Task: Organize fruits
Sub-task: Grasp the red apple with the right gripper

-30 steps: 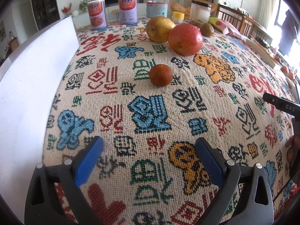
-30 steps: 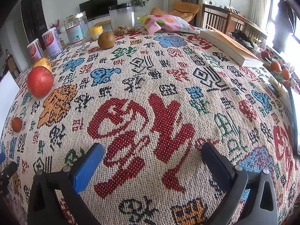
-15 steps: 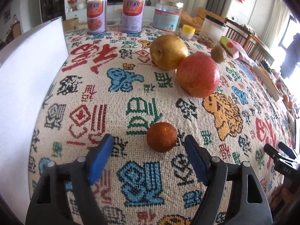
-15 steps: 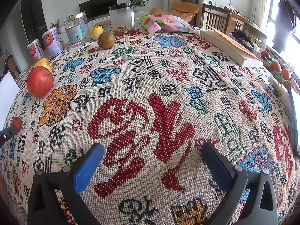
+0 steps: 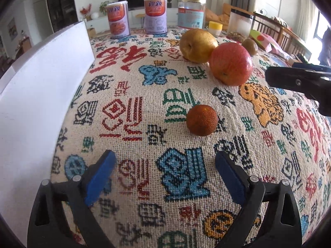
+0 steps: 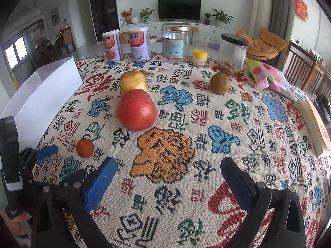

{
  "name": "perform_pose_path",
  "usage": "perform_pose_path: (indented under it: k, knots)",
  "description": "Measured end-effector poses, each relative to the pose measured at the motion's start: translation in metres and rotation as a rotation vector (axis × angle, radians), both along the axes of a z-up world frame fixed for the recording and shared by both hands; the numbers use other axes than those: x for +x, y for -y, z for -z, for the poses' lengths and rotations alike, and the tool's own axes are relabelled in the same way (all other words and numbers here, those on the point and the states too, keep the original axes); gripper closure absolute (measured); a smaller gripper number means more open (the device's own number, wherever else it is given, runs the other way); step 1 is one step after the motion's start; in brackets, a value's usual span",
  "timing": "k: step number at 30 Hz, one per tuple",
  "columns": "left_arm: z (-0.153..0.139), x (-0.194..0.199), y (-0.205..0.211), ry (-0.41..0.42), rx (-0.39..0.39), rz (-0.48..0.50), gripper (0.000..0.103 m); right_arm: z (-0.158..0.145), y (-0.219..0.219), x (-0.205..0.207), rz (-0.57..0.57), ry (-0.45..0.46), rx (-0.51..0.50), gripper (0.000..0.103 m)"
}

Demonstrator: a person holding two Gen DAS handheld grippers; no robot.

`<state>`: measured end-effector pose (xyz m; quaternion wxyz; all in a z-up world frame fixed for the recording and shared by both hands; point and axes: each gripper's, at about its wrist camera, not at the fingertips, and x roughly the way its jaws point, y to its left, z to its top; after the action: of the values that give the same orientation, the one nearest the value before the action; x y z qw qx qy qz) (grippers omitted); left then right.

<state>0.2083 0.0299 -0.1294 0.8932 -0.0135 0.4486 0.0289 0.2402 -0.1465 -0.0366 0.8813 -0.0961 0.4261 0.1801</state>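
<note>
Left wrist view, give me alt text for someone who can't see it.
The open left gripper hovers over a patterned tablecloth, a small orange just beyond its blue fingertips. Farther back sit a red apple touching a yellow pear, with a white box at left.

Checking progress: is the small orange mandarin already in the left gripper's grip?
No, out. The small orange mandarin lies on the patterned woven tablecloth ahead of the open left gripper, whose jaws have just been opening again.

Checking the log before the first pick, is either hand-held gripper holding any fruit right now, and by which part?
Nothing is held. The left hand-held gripper and right hand-held gripper are both open over bare cloth.
</note>
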Motion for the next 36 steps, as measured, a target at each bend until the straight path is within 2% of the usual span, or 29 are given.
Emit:
perform_pose_path:
  k: [2, 4, 5, 6, 7, 8, 10, 13, 16, 18, 19, 22, 25, 29, 31, 32, 33, 35, 36]
  knots:
    - [0.000, 0.001, -0.001, -0.002, -0.006, -0.002, 0.003, 0.004, -0.046, 0.020, -0.067, 0.002, -0.059, 0.002]
    - [0.000, 0.002, 0.000, -0.001, -0.004, -0.003, 0.003, 0.018, -0.083, 0.041, -0.098, 0.006, -0.160, 0.002]
    - [0.001, 0.002, 0.000, -0.001, -0.006, -0.003, 0.003, 0.028, -0.093, 0.050, -0.095, -0.001, -0.211, 0.007]
    - [0.001, 0.002, -0.001, -0.001, -0.007, -0.003, 0.003, 0.037, -0.099, 0.059, -0.085, -0.019, -0.238, 0.014]
    - [0.001, 0.002, -0.001, -0.001, -0.008, -0.003, 0.003, 0.044, -0.097, 0.065, -0.076, -0.056, -0.228, 0.037]
    - [0.001, 0.002, 0.000, -0.001, -0.008, -0.004, 0.003, 0.045, -0.090, 0.068, -0.051, -0.076, -0.189, 0.040]
    - [0.001, 0.003, -0.001, -0.001, -0.008, -0.003, 0.003, 0.041, -0.066, 0.067, 0.002, -0.145, -0.045, 0.042]
    - [0.001, 0.002, -0.001, -0.001, -0.008, -0.004, 0.003, 0.038, -0.006, 0.049, 0.075, -0.330, 0.261, 0.043]
    - [0.001, 0.003, -0.001, -0.001, -0.005, -0.007, 0.003, 0.041, 0.058, 0.012, 0.111, -0.508, 0.535, 0.046]
    - [0.001, 0.004, -0.001, -0.001, -0.004, -0.010, 0.003, 0.049, 0.091, -0.009, 0.127, -0.596, 0.644, 0.046]
    - [0.001, 0.003, 0.000, -0.001, -0.003, -0.010, 0.003, 0.053, 0.105, -0.016, 0.139, -0.607, 0.682, 0.046]
    - [0.001, 0.003, 0.000, -0.001, -0.004, -0.010, 0.003, 0.054, 0.137, -0.028, 0.233, -0.542, 0.654, 0.045]
    - [0.001, 0.003, 0.000, -0.001, -0.004, -0.010, 0.003, 0.051, 0.151, -0.030, 0.259, -0.520, 0.670, 0.045]
    - [0.001, 0.003, 0.000, -0.001, -0.004, -0.010, 0.003, 0.034, 0.130, -0.035, 0.199, -0.451, 0.580, 0.045]
    - [0.001, 0.003, 0.000, -0.001, -0.004, -0.010, 0.003, 0.017, 0.123, -0.043, 0.188, -0.353, 0.551, 0.030]
    - [0.001, 0.003, 0.000, -0.001, -0.004, -0.010, 0.003, 0.011, 0.124, -0.050, 0.207, -0.291, 0.503, 0.012]
    - [0.001, 0.003, -0.001, -0.001, -0.005, -0.010, 0.003, 0.004, 0.125, -0.060, 0.236, -0.214, 0.446, 0.004]
    - [0.001, 0.003, 0.000, -0.001, -0.004, -0.010, 0.003, 0.002, 0.121, -0.086, 0.275, -0.091, 0.301, 0.002]
    - [0.001, 0.003, 0.000, -0.001, -0.003, -0.010, 0.003, 0.007, 0.116, -0.097, 0.257, -0.061, 0.229, 0.002]
